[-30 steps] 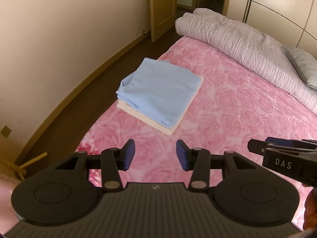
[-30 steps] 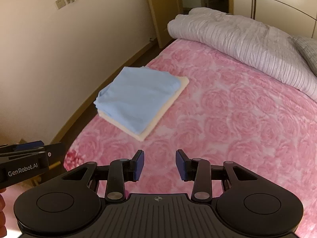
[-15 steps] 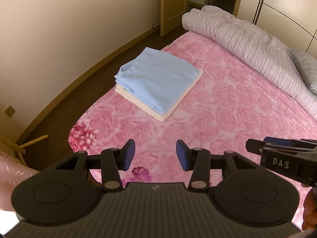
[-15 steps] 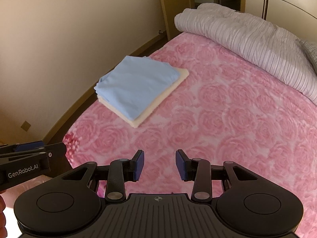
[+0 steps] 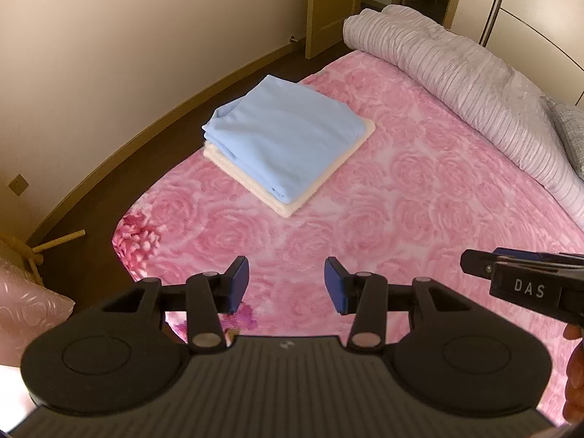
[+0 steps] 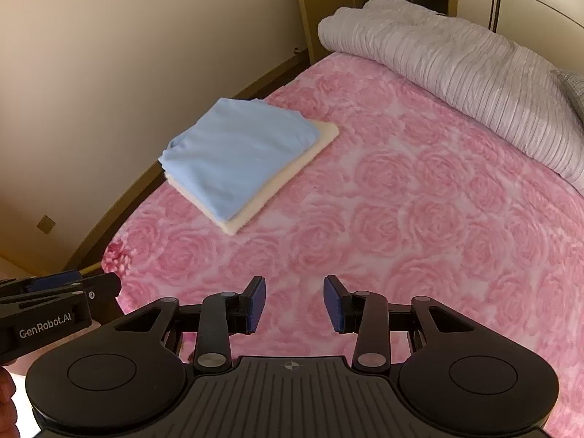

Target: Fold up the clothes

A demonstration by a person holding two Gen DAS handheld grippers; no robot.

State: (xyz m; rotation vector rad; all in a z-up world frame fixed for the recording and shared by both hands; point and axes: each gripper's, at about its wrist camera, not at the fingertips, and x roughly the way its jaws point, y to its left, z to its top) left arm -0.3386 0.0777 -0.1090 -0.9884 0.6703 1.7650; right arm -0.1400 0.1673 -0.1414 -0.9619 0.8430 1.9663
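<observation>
Trouble from here, as I judge it, would come mostly from the stack itself. Ahead of my left gripper (image 5: 287,281) and well apart from it, a folded light-blue cotton garment (image 5: 288,138) lies on a folded cream fleece cloth (image 5: 292,207), both on the pink rose-patterned plush blanket (image 5: 401,200) that covers the bed. Both my grippers are empty, jaws standing apart with nothing between them; the right gripper (image 6: 294,303) hangs beside the left one, over bare blanket.

If I go in for the stack, a pad could catch only the top layer of the blue piece and peel the fold open. Its loose edges face the near left corner, which is where I would most likely snag it. The stack also sits close to the bed's left edge, so a push from the right could slide it off towards the dark floor (image 5: 120,189).

Beyond the stack, far ahead and to the right, a rolled pale ribbed duvet (image 5: 456,73) lies across the bed.

Containers: I see none in either view, no basket, box or drawer, so nothing to report inside one.
</observation>
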